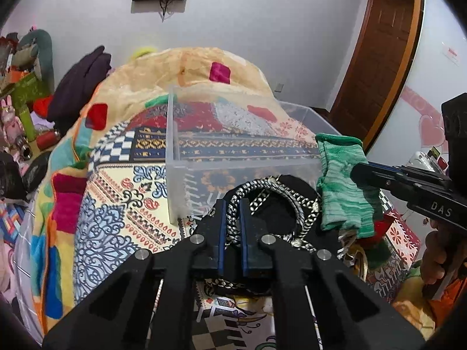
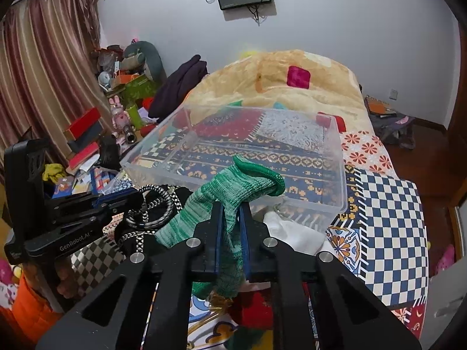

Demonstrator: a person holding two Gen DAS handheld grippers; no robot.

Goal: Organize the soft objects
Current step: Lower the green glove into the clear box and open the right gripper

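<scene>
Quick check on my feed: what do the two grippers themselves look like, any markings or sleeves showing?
Both are matte black, angular, with silver pivot bolts and blue pads lining the fingers. The left gripper reads "GenRobot.AI" on its side; the right gripper reads "DAS". Each has a black box mount. Orange sleeves show at the hands.

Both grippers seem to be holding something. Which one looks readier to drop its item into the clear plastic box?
Probably the right gripper: its green knitted sock already hangs by the clear plastic box's near rim. The left gripper pinches a black-and-white braided cord slightly further back.
</scene>
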